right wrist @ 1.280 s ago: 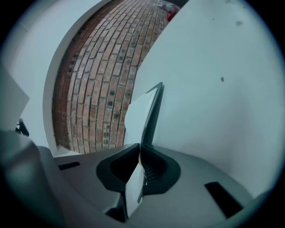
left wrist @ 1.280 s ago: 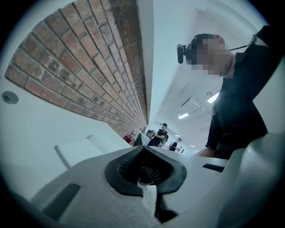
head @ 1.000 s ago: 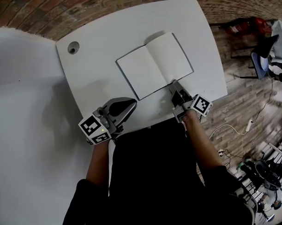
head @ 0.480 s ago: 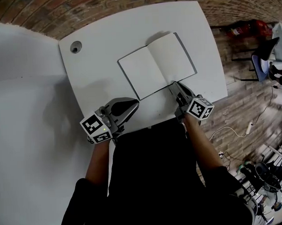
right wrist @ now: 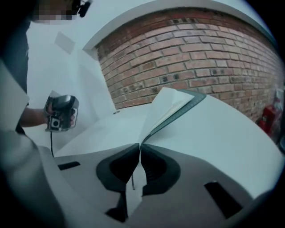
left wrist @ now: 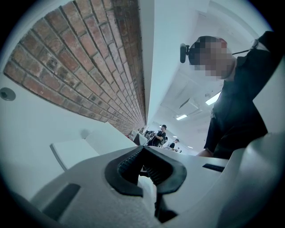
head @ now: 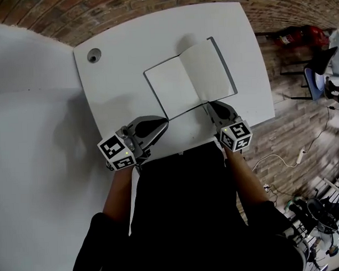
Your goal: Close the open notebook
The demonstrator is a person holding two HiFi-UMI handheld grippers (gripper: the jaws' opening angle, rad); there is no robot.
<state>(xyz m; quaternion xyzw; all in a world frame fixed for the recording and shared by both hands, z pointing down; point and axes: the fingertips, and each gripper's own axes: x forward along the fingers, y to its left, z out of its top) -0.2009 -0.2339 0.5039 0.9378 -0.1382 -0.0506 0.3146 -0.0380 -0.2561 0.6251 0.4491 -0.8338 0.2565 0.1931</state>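
Right gripper [head: 209,105] rolled, notebook [head: 181,82] right half lifted — jaws clamped on its edge; left gripper [head: 164,123] jaws together.

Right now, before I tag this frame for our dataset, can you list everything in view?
table: one, white, middle of the head view
notebook: one, white pages and dark cover, open on the table, right half raised
cable hole: one, grey, table's far left corner
brick wall: one, reddish-brown, beyond the table
fire extinguisher: one, red, far right
cables: several, white and dark, floor at lower right
left claw: one, grey, shut and empty, at the table's near edge
right claw: one, grey, shut on the notebook's near right corner
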